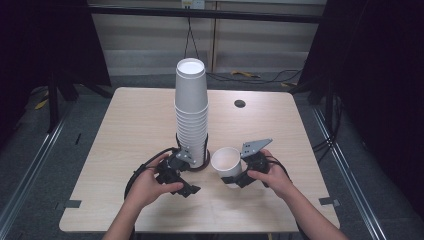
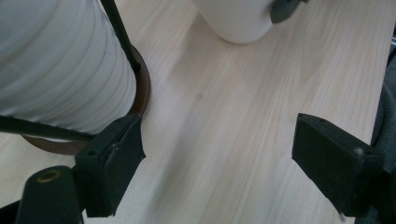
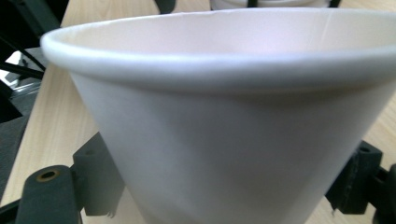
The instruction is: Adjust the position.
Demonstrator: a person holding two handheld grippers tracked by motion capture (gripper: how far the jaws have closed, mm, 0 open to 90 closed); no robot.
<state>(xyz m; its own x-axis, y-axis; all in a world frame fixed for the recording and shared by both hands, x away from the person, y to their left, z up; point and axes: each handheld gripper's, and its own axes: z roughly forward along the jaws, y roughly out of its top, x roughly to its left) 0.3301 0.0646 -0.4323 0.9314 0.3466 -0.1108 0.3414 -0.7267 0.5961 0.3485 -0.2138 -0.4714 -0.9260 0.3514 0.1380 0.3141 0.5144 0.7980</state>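
A person's two forearms reach in over the near edge of a light wooden table (image 1: 125,130), each hand holding a black two-jaw gripper. The right hand (image 1: 272,175) holds the right gripper (image 1: 234,179) low over the table's near half, right of centre, with its grey three-cornered plate (image 1: 255,147) tipped up and its jaws pointing left. Those jaws are closed against the sides of a single white paper cup (image 1: 226,163), which sits upright with its open mouth facing up; in the right gripper view the cup's wall (image 3: 224,154) bulges between the two jaws, one pressed on each flank.

The left hand (image 1: 150,185) grips the left gripper (image 1: 186,176) just left of the cup, near the middle of the table's near half. In the left gripper view its jaws stand wide apart with only bare tabletop between them; one jaw lies just beside the foot of a tall stack of white paper cups (image 1: 191,112), but whether it touches cannot be told.

The stack stands on a dark round base (image 2: 142,88) at the table's centre, with thin black upright rods (image 2: 119,32) around it, and rises well above both grippers. The held cup is just to the right of the stack's base. A small dark round hole (image 1: 240,103) marks the table toward its far right corner. Black cables (image 1: 137,172) loop from the left gripper.
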